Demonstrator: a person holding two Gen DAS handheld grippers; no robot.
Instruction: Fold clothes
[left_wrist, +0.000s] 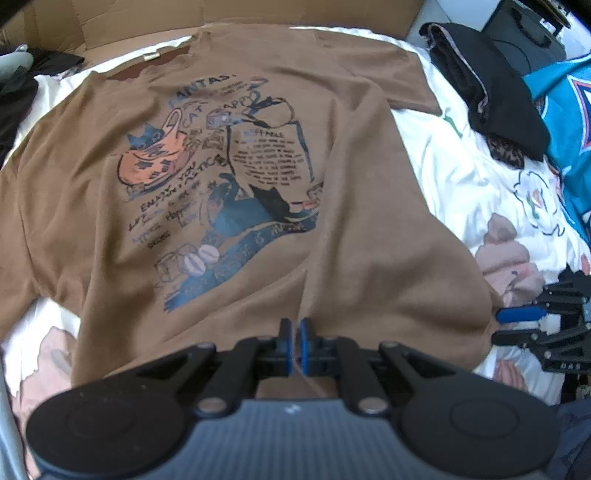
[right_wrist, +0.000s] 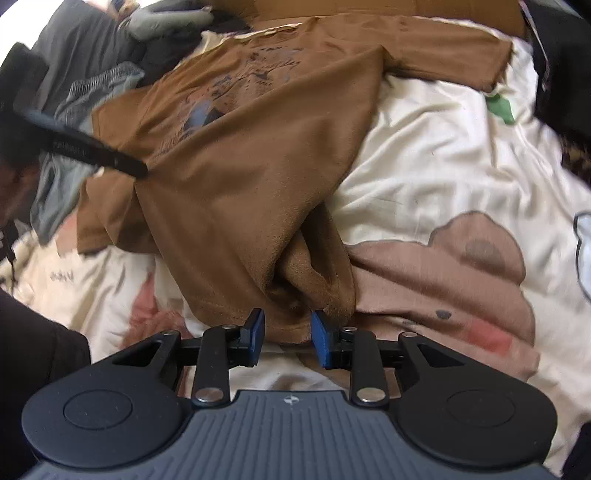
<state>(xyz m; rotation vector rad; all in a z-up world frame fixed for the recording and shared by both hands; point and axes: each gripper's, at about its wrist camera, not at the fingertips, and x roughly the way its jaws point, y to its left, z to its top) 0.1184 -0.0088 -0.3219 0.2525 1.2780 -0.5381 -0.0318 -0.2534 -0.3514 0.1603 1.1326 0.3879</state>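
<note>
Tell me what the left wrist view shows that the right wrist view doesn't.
Left wrist only: the shirt's whole cat print, the teal jersey, and the left claw shut on the hem. Right wrist only: the right claw open, with the bunched hem corner just beyond its pads, and grey clothes piled left. Both: the brown shirt on the cream sheet.

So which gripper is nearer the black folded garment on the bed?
Right. The right gripper sits at the brown T-shirt's corner, on the same side as the black garment. The left gripper, shut on the shirt's hem, is farther across.
</note>
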